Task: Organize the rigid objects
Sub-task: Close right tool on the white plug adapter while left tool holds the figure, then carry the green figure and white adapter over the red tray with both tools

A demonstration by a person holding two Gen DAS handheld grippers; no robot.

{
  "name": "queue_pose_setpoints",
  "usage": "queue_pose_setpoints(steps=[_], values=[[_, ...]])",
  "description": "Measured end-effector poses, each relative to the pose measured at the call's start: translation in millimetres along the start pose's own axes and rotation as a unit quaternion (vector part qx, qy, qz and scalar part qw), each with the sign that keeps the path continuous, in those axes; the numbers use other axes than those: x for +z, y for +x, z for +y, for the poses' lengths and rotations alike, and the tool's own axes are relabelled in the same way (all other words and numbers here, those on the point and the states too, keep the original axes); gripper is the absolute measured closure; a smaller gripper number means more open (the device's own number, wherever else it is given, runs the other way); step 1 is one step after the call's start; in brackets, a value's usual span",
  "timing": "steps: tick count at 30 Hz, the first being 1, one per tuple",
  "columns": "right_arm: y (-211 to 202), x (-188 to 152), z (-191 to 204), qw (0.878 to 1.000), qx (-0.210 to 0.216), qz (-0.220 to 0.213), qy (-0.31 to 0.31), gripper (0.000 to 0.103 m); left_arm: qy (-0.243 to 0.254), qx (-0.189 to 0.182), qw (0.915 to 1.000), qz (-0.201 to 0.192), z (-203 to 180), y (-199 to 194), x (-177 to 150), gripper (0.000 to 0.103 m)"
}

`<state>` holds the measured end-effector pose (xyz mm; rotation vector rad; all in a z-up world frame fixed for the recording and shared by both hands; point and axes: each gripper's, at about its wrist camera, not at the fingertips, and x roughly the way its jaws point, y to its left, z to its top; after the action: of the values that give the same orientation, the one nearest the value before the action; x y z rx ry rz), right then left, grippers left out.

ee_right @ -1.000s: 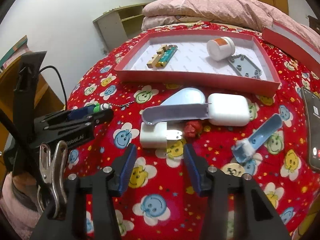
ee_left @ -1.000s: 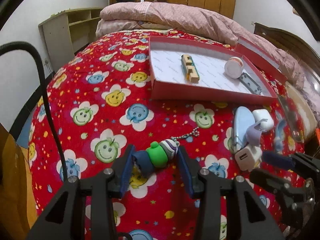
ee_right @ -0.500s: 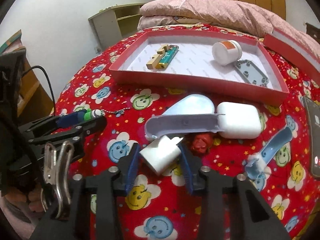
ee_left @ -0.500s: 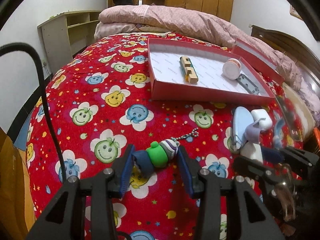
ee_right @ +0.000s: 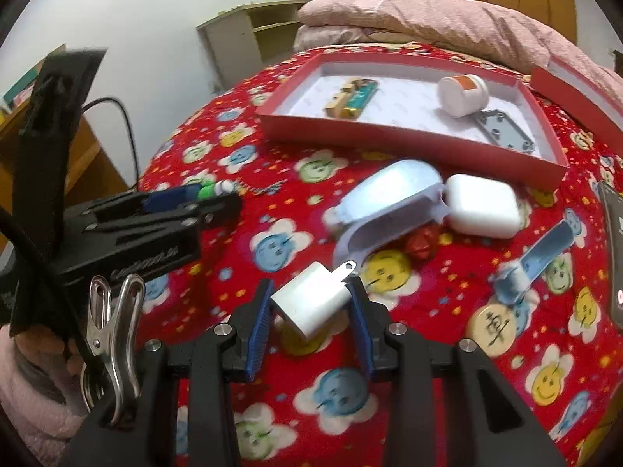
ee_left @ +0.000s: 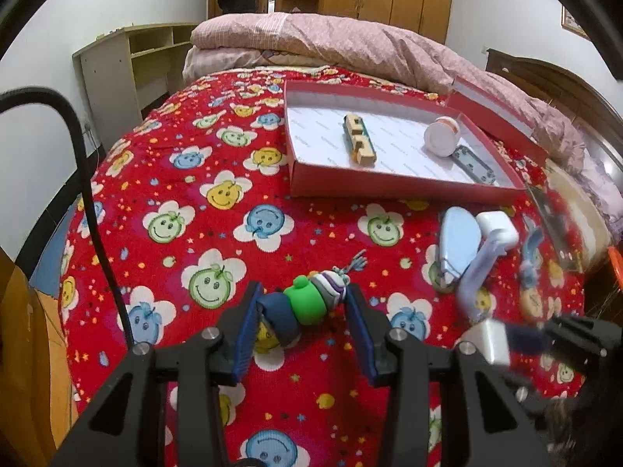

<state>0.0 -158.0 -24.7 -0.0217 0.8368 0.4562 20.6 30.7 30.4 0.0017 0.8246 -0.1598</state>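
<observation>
My left gripper [ee_left: 301, 313] is shut on a small toy keychain [ee_left: 307, 305] with blue, green and striped segments; its bead chain [ee_left: 356, 262] trails off it. My right gripper [ee_right: 309, 307] is shut on a white plug charger [ee_right: 311, 299], held tilted above the red bedspread with its metal prongs [ee_right: 347, 268] pointing up to the right. That charger [ee_left: 488, 340] shows blurred at the lower right of the left wrist view. The red box [ee_right: 409, 134] at the back holds a wooden block with a teal piece [ee_right: 350, 97], a white jar [ee_right: 463, 93] and a grey plate [ee_right: 502, 130].
On the bedspread lie a pale blue open case [ee_right: 385, 202], a white earbud case [ee_right: 483, 206], a red figure [ee_right: 422, 241], a blue scoop [ee_right: 537, 257], a round game piece [ee_right: 492, 327] and a phone [ee_right: 615, 257]. The box lid [ee_left: 494, 107] lies behind the box.
The right gripper moved forward, closed on the white charger and lifted it off the bedspread, tilting it. The left gripper has stayed still with the keychain in its grip.
</observation>
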Motion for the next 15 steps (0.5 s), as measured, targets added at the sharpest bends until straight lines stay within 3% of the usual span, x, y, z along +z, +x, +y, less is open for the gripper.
queue_pose_setpoints(steps=[15], values=[[-41.2, -4.1, 11.9, 0.999, 0.022, -0.043, -0.012, 0.065, -0.003, -0.016, 0.9992, -0.035, -7.9, -35.2, 11.7, 0.058]])
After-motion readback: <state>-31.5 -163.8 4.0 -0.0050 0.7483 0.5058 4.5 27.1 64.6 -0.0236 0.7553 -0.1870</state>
